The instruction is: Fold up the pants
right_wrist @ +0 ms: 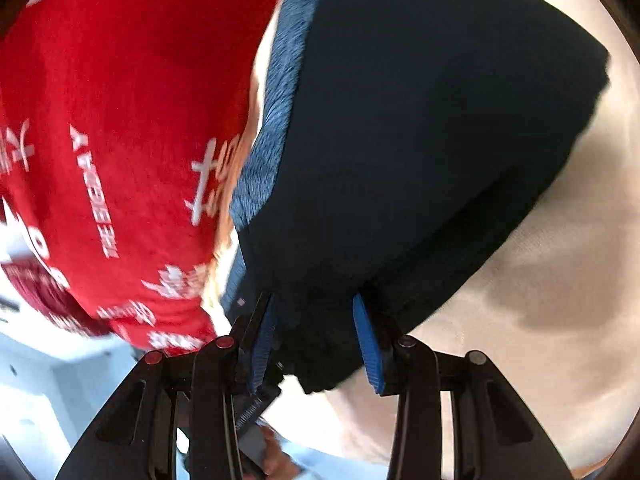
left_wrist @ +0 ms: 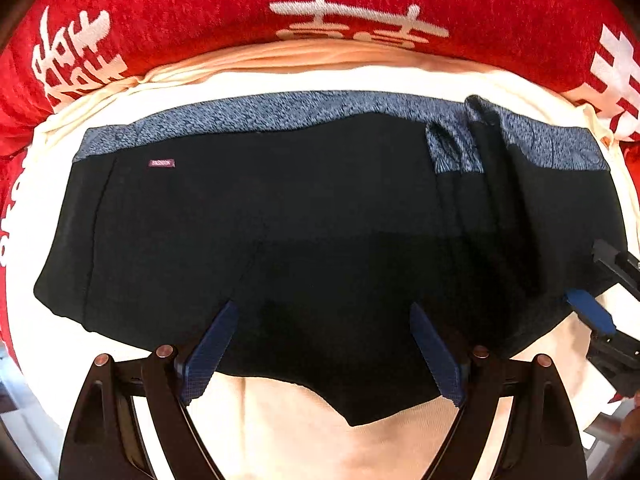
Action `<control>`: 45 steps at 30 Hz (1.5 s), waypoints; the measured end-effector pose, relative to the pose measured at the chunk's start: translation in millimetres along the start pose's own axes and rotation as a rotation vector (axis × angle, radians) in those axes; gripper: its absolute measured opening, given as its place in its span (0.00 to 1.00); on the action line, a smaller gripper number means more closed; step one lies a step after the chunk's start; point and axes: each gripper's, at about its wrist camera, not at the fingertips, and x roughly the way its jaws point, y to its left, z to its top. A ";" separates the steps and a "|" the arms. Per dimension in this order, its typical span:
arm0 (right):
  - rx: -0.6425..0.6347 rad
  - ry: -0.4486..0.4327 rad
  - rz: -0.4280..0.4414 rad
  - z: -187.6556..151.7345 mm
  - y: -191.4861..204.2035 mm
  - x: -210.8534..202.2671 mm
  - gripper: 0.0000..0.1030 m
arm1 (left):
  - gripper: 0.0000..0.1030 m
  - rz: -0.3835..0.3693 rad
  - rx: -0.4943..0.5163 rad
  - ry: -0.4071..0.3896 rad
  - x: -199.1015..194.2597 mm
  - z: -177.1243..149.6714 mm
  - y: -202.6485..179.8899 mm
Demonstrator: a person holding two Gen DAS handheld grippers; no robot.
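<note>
Cream sheeting (left_wrist: 280,420) covers the work surface, with a red blanket (left_wrist: 200,8) bearing white Chinese characters bunched beyond it. Black pants (left_wrist: 300,220) lie flat ahead of the left gripper (left_wrist: 324,344), long axis running side to side across its view, the blue-grey waistband (left_wrist: 280,110) on the far edge. A small maroon tag (left_wrist: 161,163) near the far left reads "FASHION". Left gripper fingers are spread above the near hem, gripping nothing. Right gripper (right_wrist: 316,340), at the pants' right end, has its jaws apart around bunched fabric; contact is unclear. Blanket lettering in the right view is blurred.
</note>
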 end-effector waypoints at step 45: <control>-0.739 -0.028 -0.611 125.8 78.0 -23.8 0.32 | 0.96 -0.068 0.036 -0.011 10.6 55.1 -78.3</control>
